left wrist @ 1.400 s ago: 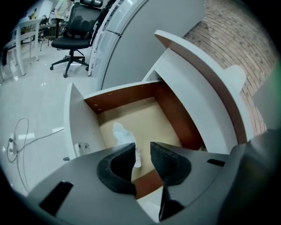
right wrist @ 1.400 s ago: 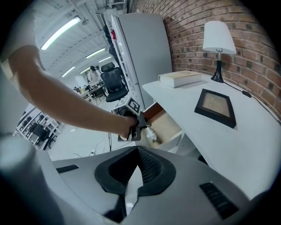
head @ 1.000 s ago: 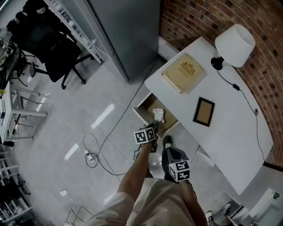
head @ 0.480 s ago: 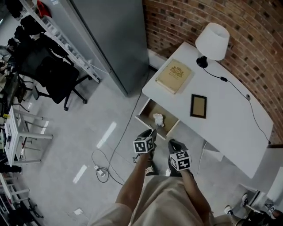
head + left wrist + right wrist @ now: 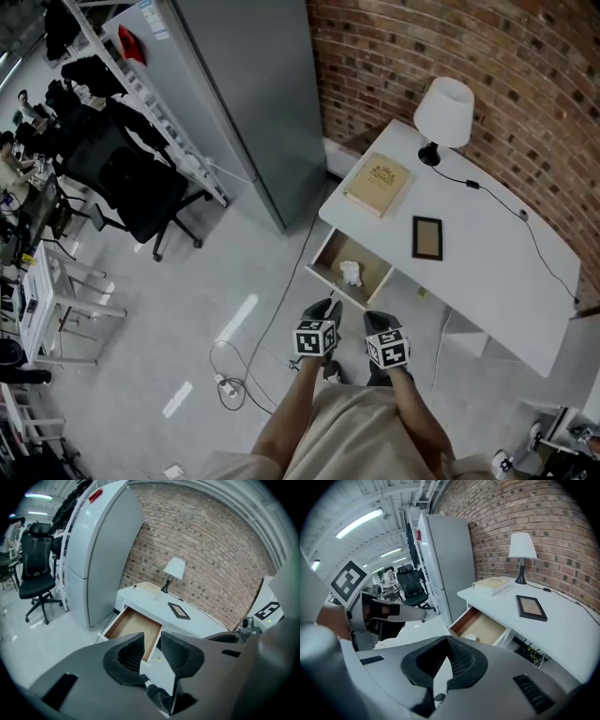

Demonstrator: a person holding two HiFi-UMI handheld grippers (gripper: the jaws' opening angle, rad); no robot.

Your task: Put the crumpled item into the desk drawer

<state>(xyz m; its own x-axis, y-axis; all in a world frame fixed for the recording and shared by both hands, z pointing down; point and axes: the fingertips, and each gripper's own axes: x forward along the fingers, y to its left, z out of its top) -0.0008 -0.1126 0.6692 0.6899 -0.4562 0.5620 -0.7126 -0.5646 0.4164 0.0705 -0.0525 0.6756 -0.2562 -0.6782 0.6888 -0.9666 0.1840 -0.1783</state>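
Note:
The crumpled white item (image 5: 350, 273) lies inside the open desk drawer (image 5: 373, 281), at the left end of the white desk (image 5: 487, 281). Both grippers hang in front of the drawer, over the floor and close to my body. My left gripper (image 5: 325, 308) is open by a narrow gap (image 5: 152, 642) with nothing in it. My right gripper (image 5: 375, 322) is shut and empty (image 5: 446, 640). In the right gripper view the crumpled item (image 5: 470, 637) shows at the drawer's (image 5: 490, 627) near end. The left gripper view shows the drawer (image 5: 132, 624) but not the item.
On the desk stand a white lamp (image 5: 444, 111), a tan book (image 5: 379, 185) and a dark picture frame (image 5: 427, 237). A tall grey cabinet (image 5: 244, 94) stands left of the desk, a black office chair (image 5: 141, 192) beyond it. A cable (image 5: 234, 375) loops on the floor.
Both grippers have drawn back from the drawer toward my body, and the view has pulled away from the desk. The crumpled item stays in the drawer.

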